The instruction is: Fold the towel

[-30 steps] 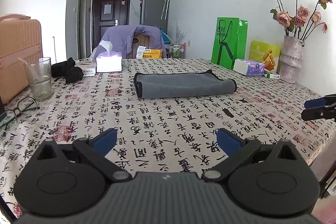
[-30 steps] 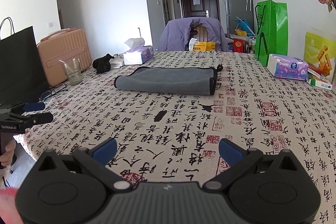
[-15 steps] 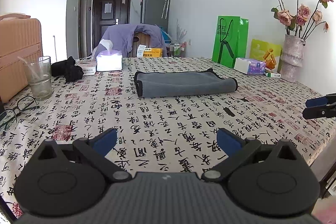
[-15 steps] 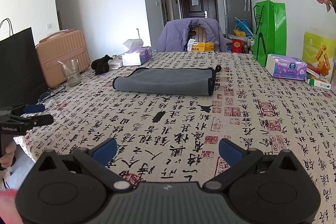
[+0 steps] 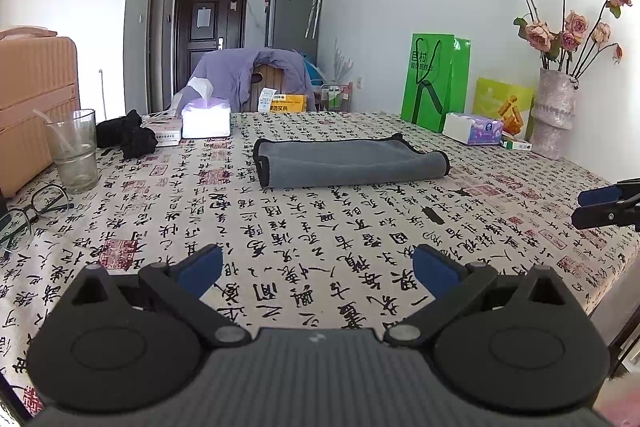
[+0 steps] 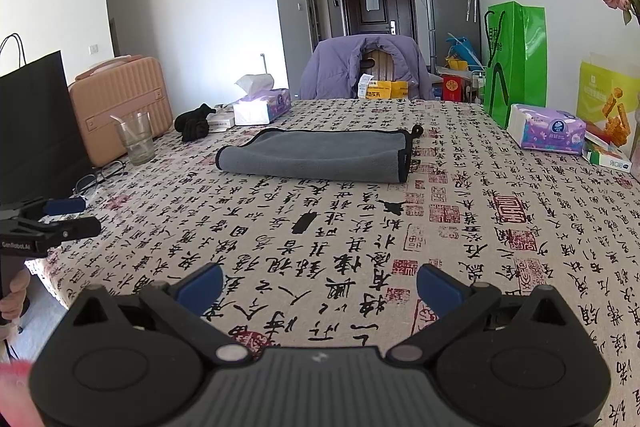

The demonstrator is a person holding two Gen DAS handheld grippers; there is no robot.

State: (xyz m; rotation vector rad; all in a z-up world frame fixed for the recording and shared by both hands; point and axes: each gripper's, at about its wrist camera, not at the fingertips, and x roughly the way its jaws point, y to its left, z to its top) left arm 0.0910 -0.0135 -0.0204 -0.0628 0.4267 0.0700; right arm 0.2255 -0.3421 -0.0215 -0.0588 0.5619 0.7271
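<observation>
The towel (image 5: 350,163) lies folded near the middle of the desk (image 5: 320,239), a grey strip with black edging, its long axis running across the desk from the glass side to the flower side. In the left wrist view the rolled fold faces the camera and the bound short end sits at the left; the other end tapers toward the vase (image 5: 554,113). In the right wrist view the same towel (image 6: 320,155) shows its black-trimmed short end at the right, with a small hanging loop at the far corner, and the rounded fold end at the left.

Both grippers hang over the near edge of the desk, well apart from the towel. The left gripper (image 5: 318,267) has its jaws wide apart, nothing between them. The right gripper (image 6: 320,283) also has its jaws spread, nothing held.

Only the left view takes in the whole vase and its pink roses (image 5: 560,23), with eyeglasses (image 5: 28,215) close by the glass (image 5: 76,151). Only the right view shows the black bag (image 6: 38,123) at the left and the person's fingers on the left gripper's handle. Each view catches the other gripper at its margin. Both show the green bag (image 6: 516,63) and the tissue box (image 6: 262,105).
</observation>
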